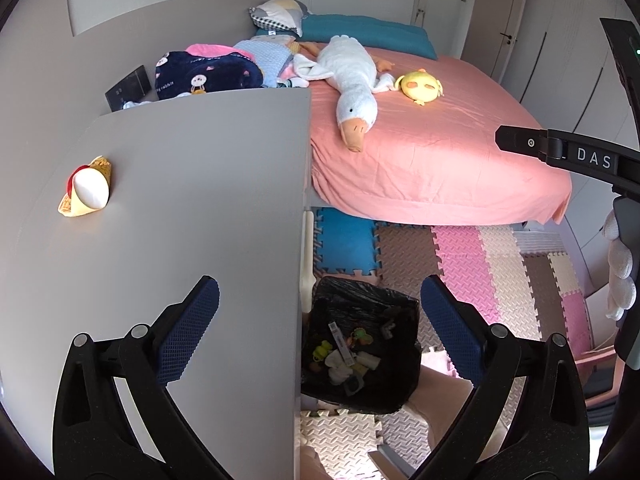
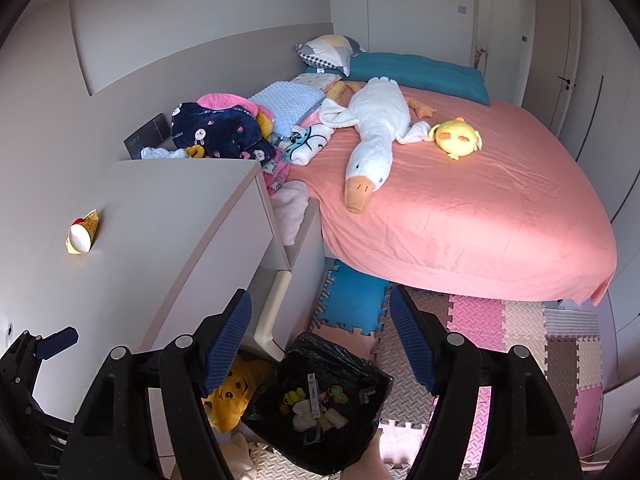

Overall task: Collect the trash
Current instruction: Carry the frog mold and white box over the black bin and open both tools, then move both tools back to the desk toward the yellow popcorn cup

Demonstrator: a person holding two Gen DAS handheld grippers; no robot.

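Left gripper (image 1: 320, 312): I see my jaws spread wide with nothing between the pads, hanging over the edge of the grey cabinet top (image 1: 180, 200) and the bin below.
Right gripper (image 2: 320, 340): my jaws stand apart and empty, above the bin; in the left wrist view its finger shows at the right edge, over the bed.
Trash bin (image 2: 320, 404): one, lined with a black bag, on the floor just beside the cabinet; scraps and wrappers lie inside, too small for me to count.
Trash left out: one yellow wrapper (image 1: 86, 188) with a white face, lying alone on the cabinet top, well apart from both grippers.
In the way: I see the cabinet's edge between my left gripper and the bin; a yellow plush toy (image 2: 232, 396) sits on the floor touching the bin's left side.
Bed (image 2: 480, 208): one, pink sheet, beyond the cabinet.
Plush on bed: two, a white goose (image 2: 372, 136) and a small yellow chick (image 2: 458, 138).
Bedding: one heap of blankets (image 2: 224, 132) by the wall, one patterned pillow (image 2: 328, 50), one teal bolster (image 2: 420, 72).
Floor: foam puzzle mats (image 2: 500, 328) in pink, cream, brown and blue.
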